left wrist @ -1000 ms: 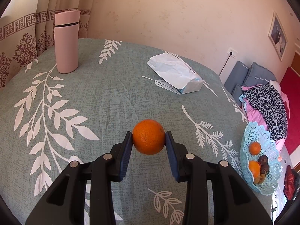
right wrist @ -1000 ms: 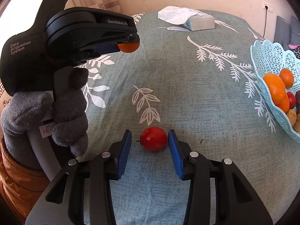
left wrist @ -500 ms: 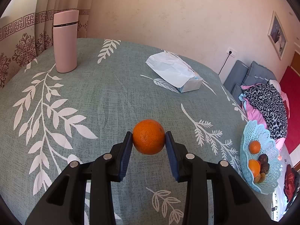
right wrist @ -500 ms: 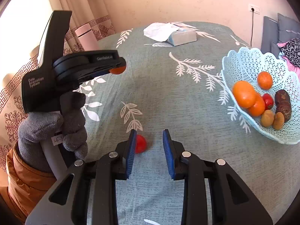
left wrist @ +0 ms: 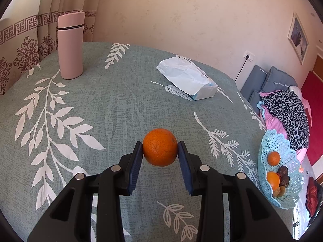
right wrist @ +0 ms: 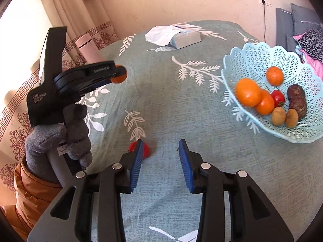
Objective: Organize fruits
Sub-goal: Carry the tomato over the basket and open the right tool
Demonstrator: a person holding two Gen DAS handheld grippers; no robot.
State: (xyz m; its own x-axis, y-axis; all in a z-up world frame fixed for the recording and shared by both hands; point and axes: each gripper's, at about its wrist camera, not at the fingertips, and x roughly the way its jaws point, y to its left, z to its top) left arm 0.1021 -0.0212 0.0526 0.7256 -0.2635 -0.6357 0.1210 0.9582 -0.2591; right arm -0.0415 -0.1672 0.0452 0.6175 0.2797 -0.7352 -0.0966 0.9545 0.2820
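Observation:
My left gripper (left wrist: pixel 160 148) is shut on an orange (left wrist: pixel 160 147) and holds it above the leaf-patterned tablecloth; it also shows in the right wrist view (right wrist: pixel 119 76). My right gripper (right wrist: pixel 160 147) is open and empty above the table. A small red fruit (right wrist: pixel 145 151) lies on the cloth, partly hidden behind the right gripper's left finger (right wrist: pixel 136 163). A light blue lattice basket (right wrist: pixel 252 56) at the right holds oranges, a red fruit and brown fruits; it shows small in the left wrist view (left wrist: pixel 290 153).
A pink flask (left wrist: pixel 70 46) stands at the table's far left by the curtain. A tissue pack (left wrist: pixel 187 80) lies at the far middle. Cushions and clothes (left wrist: pixel 286 109) lie beyond the table's right edge.
My right gripper has risen and turned right, off the red fruit, which now lies behind its left finger; the basket is more in view. My left gripper still holds the orange, slightly shifted.

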